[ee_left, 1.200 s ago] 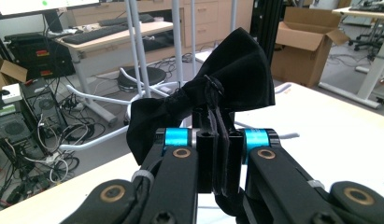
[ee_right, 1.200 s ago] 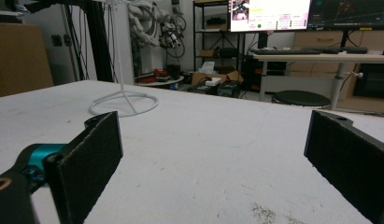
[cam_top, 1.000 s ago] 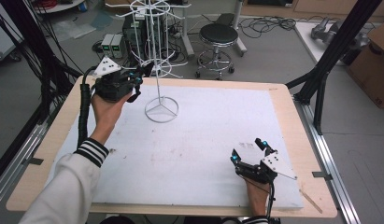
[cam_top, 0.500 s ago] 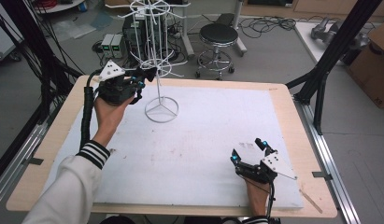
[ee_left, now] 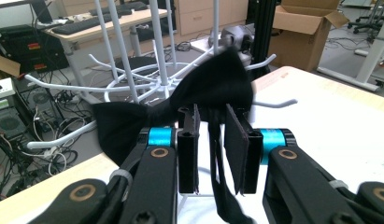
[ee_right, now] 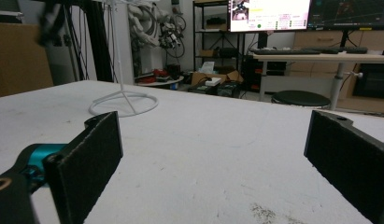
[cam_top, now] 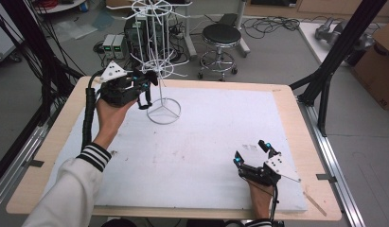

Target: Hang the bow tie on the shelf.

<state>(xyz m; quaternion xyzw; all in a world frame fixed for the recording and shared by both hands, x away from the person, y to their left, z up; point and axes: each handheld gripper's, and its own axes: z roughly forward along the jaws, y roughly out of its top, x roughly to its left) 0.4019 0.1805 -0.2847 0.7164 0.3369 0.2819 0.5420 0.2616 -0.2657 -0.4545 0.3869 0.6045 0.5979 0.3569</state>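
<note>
Far left of the table [cam_top: 287, 118]: the left gripper [cam_top: 144, 90] is raised beside the white wire rack [cam_top: 160, 71], level with its lower ring of prongs. In the left gripper view a black bow tie [ee_left: 213, 88] lies across those prongs just past the jaw tips, and its strap [ee_left: 220, 177] hangs down through the narrow gap between the jaws. The jaws stand slightly apart; whether they pinch the strap cannot be told. Judged risks: if the strap is gripped, pulling the hand away could drag the tie off the prongs or tip the light rack, which stands only on a thin ring base [cam_top: 163, 112]; if it is loose, the tie may slide off a prong under its own weight. The prongs crowd the jaws and could snag them. The middle of the white mat holds nothing but scuff marks. Near right: the right gripper [cam_top: 252, 152] rests low on the table, jaws spread wide and holding nothing, well apart from the rack. Beyond the far edge stand a stool [cam_top: 221, 35] and floor cables, clear of the work.
</note>
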